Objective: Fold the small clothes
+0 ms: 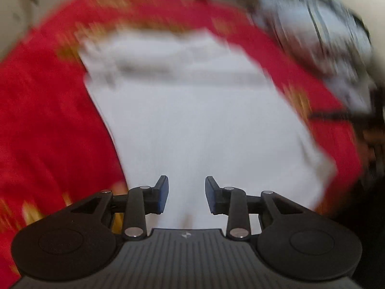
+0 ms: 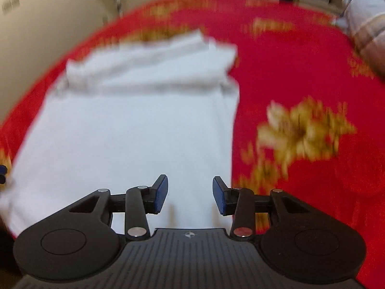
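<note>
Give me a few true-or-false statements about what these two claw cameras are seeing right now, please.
1. The left gripper is open and holds nothing. True.
2. The white garment lies on a blue cloth. False: it lies on a red cloth with a gold pattern.
3. The right gripper is clamped on the garment. False: its jaws stand apart, empty.
4. The garment's far end looks folded over. True, though blurred.

No readable text

Both views are motion-blurred. A small round crosshair emblem sits on each gripper body (image 1: 185, 235) (image 2: 190, 235), without letters; a wall plate (image 2: 10, 6) in the right view is too smeared to read.
</note>
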Tool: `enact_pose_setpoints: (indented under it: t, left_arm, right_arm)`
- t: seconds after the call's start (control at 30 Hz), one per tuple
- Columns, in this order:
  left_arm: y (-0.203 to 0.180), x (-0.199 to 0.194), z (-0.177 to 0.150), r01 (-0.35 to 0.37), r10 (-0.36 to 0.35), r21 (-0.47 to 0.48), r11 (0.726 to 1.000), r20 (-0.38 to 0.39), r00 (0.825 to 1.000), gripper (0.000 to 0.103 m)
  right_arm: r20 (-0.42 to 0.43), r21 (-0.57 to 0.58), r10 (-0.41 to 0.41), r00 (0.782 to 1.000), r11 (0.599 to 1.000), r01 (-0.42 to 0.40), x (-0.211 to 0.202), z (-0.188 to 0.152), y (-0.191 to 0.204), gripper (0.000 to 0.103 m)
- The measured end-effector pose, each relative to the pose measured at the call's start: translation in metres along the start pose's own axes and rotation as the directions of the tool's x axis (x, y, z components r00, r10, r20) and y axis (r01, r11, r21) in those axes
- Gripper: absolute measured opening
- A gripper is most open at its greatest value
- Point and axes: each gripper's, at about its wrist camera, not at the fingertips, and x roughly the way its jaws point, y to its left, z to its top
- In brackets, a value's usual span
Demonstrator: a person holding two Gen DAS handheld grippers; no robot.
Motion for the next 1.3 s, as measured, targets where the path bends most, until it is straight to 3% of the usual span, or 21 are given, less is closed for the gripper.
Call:
enact_pose_setpoints:
  t: [0.1,0.17,0.27,0.3,0.4,0.47,0.6,0.77,0.83,0.87,0.93,0.97,1.0,1.13,1.23,1.3]
  left_arm:
    - [-0.011,0.0,0.028,-0.095,0.096,-0.017,0.995,0.161,0.982,0.038]
    - [-0.019,0.005,0.049,-0.149,0.146,-0.003,0.989,0.224,0.964,0.039]
    - [-0.035,0.025,0.084,-0.207,0.2,0.002,0.978,0.259,0.945,0.06]
    - [-0.046,0.033,0.094,-0.221,0.213,0.001,0.975,0.266,0.94,0.061]
    - [-0.065,0.08,0.137,-0.265,0.253,0.014,0.964,0.258,0.933,0.062]
    - [-0.079,0.114,0.16,-0.297,0.278,0.032,0.954,0.27,0.922,0.062]
    - [-0.106,0.188,0.198,-0.345,0.319,0.058,0.937,0.264,0.91,0.077]
    - [-0.129,0.281,0.231,-0.354,0.337,0.122,0.927,0.143,0.931,0.079]
    - [-0.138,0.309,0.236,-0.37,0.355,0.172,0.913,0.112,0.928,0.078]
    - [-0.138,0.32,0.237,-0.37,0.356,0.19,0.909,0.105,0.929,0.076]
    - [-0.136,0.334,0.239,-0.367,0.356,0.225,0.903,0.091,0.93,0.056]
    - [-0.134,0.338,0.24,-0.353,0.341,0.236,0.906,0.09,0.936,0.02]
    - [-0.131,0.339,0.242,-0.346,0.336,0.248,0.905,0.085,0.938,0.006]
    - [-0.107,0.307,0.25,-0.371,0.338,0.242,0.897,0.165,0.926,0.005]
    - [-0.062,0.254,0.25,-0.386,0.349,0.142,0.912,0.23,0.909,0.004]
    - [-0.016,0.209,0.241,-0.413,0.39,0.038,0.91,0.263,0.883,0.004]
  right_arm:
    - [0.087,0.059,-0.01,0.996,0.998,0.005,0.0,0.015,0.0,0.043]
    - [0.156,0.091,-0.012,0.988,0.996,-0.003,0.0,0.028,0.001,0.043]
    - [0.214,0.102,-0.019,0.977,0.995,-0.003,0.007,0.044,0.002,0.043]
    - [0.229,0.102,-0.028,0.973,0.995,0.005,0.008,0.049,0.002,0.043]
    - [0.266,0.093,-0.057,0.962,0.995,0.033,0.002,0.062,0.004,0.043]
    - [0.279,0.059,-0.11,0.954,0.994,0.097,0.003,0.068,0.006,0.043]
    - [0.273,0.054,-0.124,0.954,0.992,0.114,0.004,0.077,-0.001,0.043]
    - [0.242,0.074,-0.119,0.963,0.992,0.104,0.01,0.084,-0.013,0.043]
    - [0.229,0.085,-0.117,0.966,0.991,0.1,0.013,0.087,-0.018,0.043]
    - [0.223,0.09,-0.114,0.968,0.991,0.095,0.015,0.088,-0.02,0.043]
    - [0.217,0.093,-0.107,0.97,0.992,0.089,0.018,0.089,-0.022,0.043]
    - [0.213,0.088,-0.11,0.971,0.992,0.093,0.02,0.089,-0.023,0.043]
    - [0.207,0.083,-0.112,0.972,0.992,0.097,0.023,0.09,-0.023,0.043]
    - [0.186,0.076,-0.116,0.976,0.992,0.103,0.03,0.09,-0.024,0.043]
    - [0.178,0.067,-0.117,0.977,0.992,0.106,0.034,0.09,-0.02,0.043]
    - [0.172,0.058,-0.116,0.978,0.993,0.107,0.036,0.091,-0.017,0.043]
